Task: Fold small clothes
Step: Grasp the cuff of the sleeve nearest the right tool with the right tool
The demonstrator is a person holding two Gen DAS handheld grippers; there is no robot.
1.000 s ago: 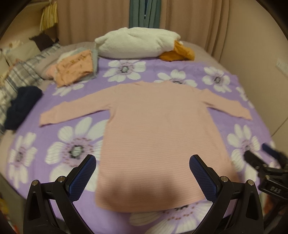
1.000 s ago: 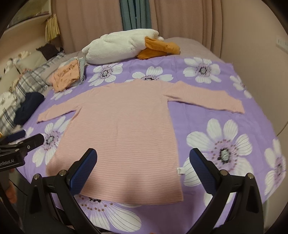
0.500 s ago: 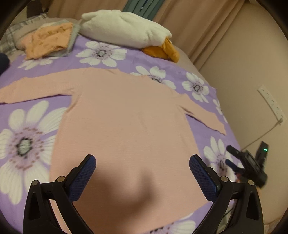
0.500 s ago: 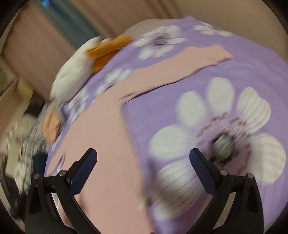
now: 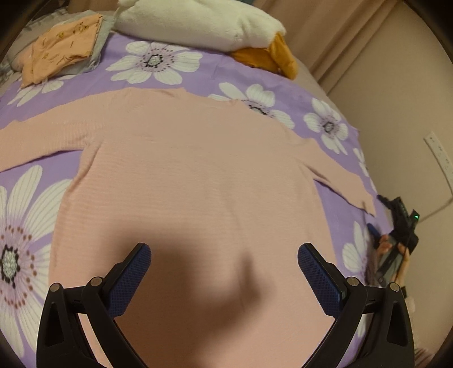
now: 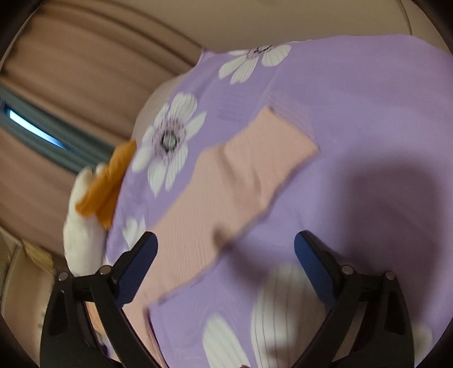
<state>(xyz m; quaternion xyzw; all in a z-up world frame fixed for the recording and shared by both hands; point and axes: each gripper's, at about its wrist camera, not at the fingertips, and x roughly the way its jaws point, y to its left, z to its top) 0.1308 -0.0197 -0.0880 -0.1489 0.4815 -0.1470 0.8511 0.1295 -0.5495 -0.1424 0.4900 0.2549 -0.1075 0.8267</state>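
A pink long-sleeved top lies flat, front down, on the purple flowered sheet, both sleeves spread out. My left gripper hovers open over the lower middle of the top's body, with nothing between its fingers. My right gripper is rolled sideways above the top's right sleeve. Its jaws are wide and closing; the sleeve lies under the gap and the pads do not touch it. The left wrist view shows the hand holding that gripper at the bed's right edge, by the sleeve's cuff.
A white plush cushion with orange cloth lies at the bed's head. Folded orange and grey clothes are stacked at the back left. A wall with a socket runs close along the right side; curtains hang behind.
My left gripper has come lower and nearer over the top's body. My right gripper has swung right, rolled sideways and dropped over the right sleeve.
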